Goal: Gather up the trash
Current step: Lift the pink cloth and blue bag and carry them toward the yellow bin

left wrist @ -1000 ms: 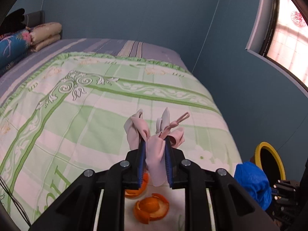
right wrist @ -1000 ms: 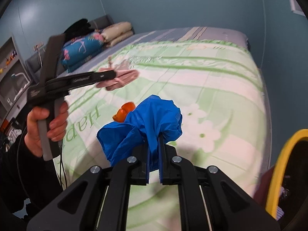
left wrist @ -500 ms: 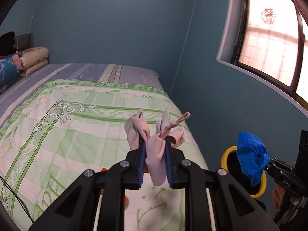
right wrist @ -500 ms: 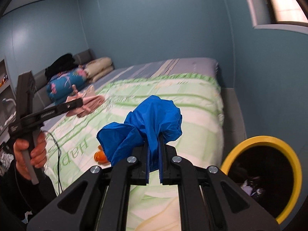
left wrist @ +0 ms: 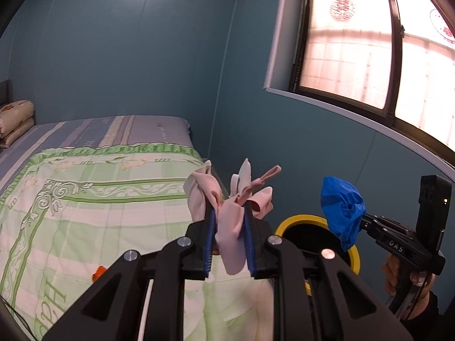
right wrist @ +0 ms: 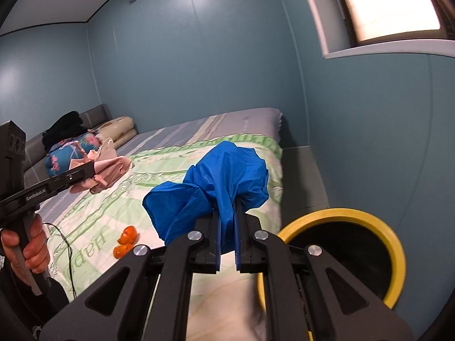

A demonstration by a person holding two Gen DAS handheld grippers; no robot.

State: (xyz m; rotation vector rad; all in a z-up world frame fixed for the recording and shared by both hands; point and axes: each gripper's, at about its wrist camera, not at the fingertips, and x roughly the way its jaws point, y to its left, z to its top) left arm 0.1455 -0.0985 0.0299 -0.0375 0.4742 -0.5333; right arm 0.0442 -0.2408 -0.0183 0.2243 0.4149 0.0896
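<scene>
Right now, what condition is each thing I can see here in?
Left gripper: shut on the pink glove.
Right gripper: shut on the blue glove.
Yellow-rimmed bin: open-topped, beside the bed.
Orange peels: lying on the bed, not yet collected.

The left gripper (left wrist: 228,238) is matt black plastic with bright metal screw heads and ribbed blue pads (left wrist: 209,238); pinched between them is a soft, thin pink glove (left wrist: 230,216) with a dull rubbery look. The right gripper (right wrist: 226,241) is built the same way, and its pads clamp a crinkled blue glove (right wrist: 224,176) with a slight sheen. Below both lies a smooth printed cloth bedspread (left wrist: 85,213). Beside the right gripper, the bin (right wrist: 396,244) has a glossy yellow plastic rim.
</scene>
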